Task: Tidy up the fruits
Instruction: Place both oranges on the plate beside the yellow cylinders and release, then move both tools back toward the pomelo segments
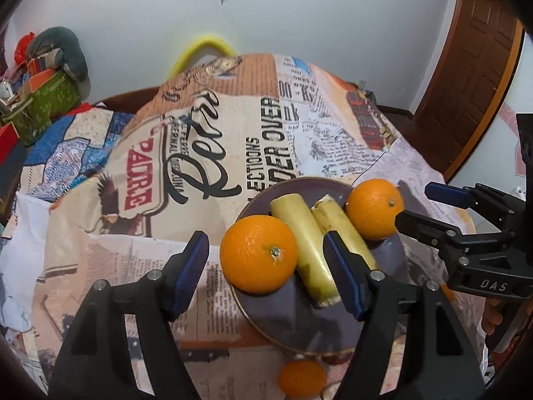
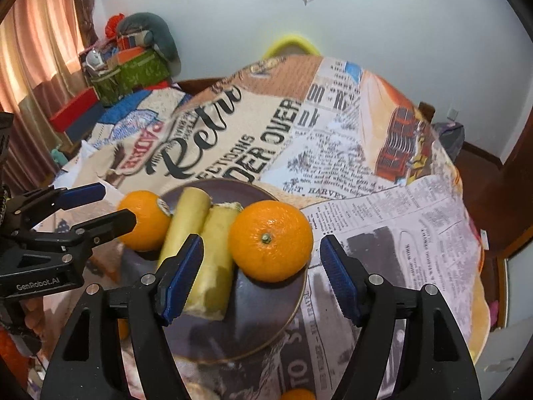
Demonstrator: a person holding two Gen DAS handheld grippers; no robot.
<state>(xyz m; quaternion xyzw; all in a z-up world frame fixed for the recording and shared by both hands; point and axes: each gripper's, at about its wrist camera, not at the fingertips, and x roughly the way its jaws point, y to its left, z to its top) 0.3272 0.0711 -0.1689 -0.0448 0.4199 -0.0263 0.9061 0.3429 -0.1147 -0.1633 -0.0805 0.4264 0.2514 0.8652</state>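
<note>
— Where do the fruits lie?

— On the round dark purple plate (image 1: 299, 320) on the bench under its newspaper-print cloth (image 1: 206, 153): two pale yellow peeled banana pieces (image 1: 309, 246) side by side, flanked by two oranges.

— And the tongs?

— The left tongs (image 1: 271, 273) stand spread, gripping nothing — the plate's left-hand orange (image 1: 259, 254) sits between their blue pads, beyond the tips. The right tongs (image 2: 261, 275) gape likewise, the other orange (image 2: 271, 240) between their pads, untouched. A small orange (image 1: 301, 381) lies on the cloth near the plate's front rim.
</note>
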